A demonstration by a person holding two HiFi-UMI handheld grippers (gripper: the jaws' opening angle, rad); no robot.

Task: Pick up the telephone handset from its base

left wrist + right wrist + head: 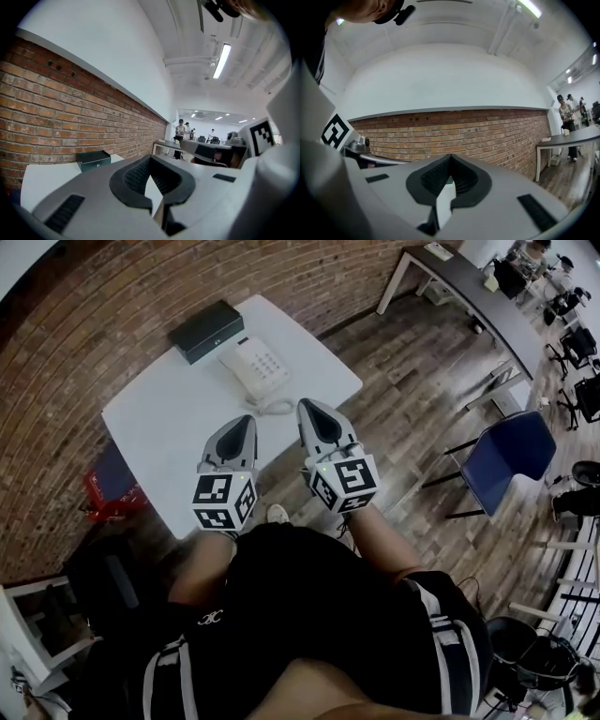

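Note:
A white telephone (255,368) sits near the far side of a white table (159,427). Its handset (241,378) lies on the base, and a coiled cord (272,407) trails toward me. Both grippers hover side by side over the table's near edge, just short of the phone. My left gripper (247,418) is shut with nothing in it, and so is my right gripper (306,404). In the left gripper view the shut jaw tips (150,157) hide the phone. The right gripper view shows shut tips (450,156) against a brick wall.
A black box (205,330) (93,160) stands behind the phone at the table's far edge. A blue chair (511,457) is on the right, a red crate (108,493) under the table's left end. A long dark table (478,292) with people lies farther off.

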